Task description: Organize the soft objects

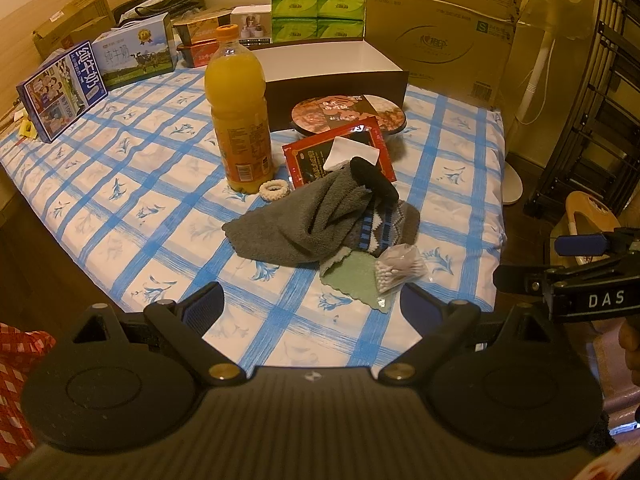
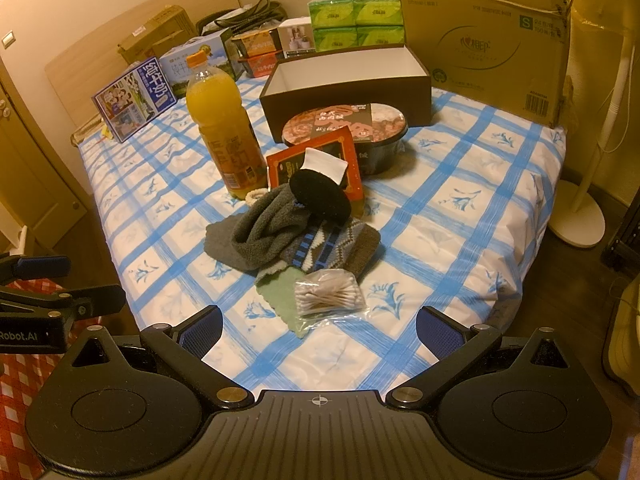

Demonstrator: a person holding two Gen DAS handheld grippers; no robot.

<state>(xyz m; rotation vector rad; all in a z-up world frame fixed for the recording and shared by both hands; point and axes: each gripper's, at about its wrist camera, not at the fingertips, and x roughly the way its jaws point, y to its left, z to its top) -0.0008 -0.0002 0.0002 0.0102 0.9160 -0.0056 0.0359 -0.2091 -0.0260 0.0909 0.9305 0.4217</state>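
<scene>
A pile of soft things lies mid-table: a grey fleece cloth (image 1: 296, 220) (image 2: 264, 232), a patterned knit sock (image 1: 384, 228) (image 2: 336, 248), a black fuzzy piece (image 1: 372, 180) (image 2: 320, 194), a green cloth (image 1: 356, 276) (image 2: 280, 292) and a cream scrunchie (image 1: 274, 191) (image 2: 254, 196). A bag of cotton swabs (image 1: 398, 268) (image 2: 328, 294) rests on the green cloth. My left gripper (image 1: 310, 304) is open and empty, just short of the pile. My right gripper (image 2: 320, 326) is open and empty, just before the swabs.
An orange juice bottle (image 1: 238, 116) (image 2: 224, 120), a red packet (image 1: 340, 156) (image 2: 316, 164), a noodle bowl (image 1: 348, 114) (image 2: 348, 132) and an open brown box (image 1: 332, 76) (image 2: 348, 80) stand behind the pile. Milk cartons (image 1: 64, 88), tissue packs (image 1: 318, 14) and a cardboard box (image 1: 444, 36) line the back.
</scene>
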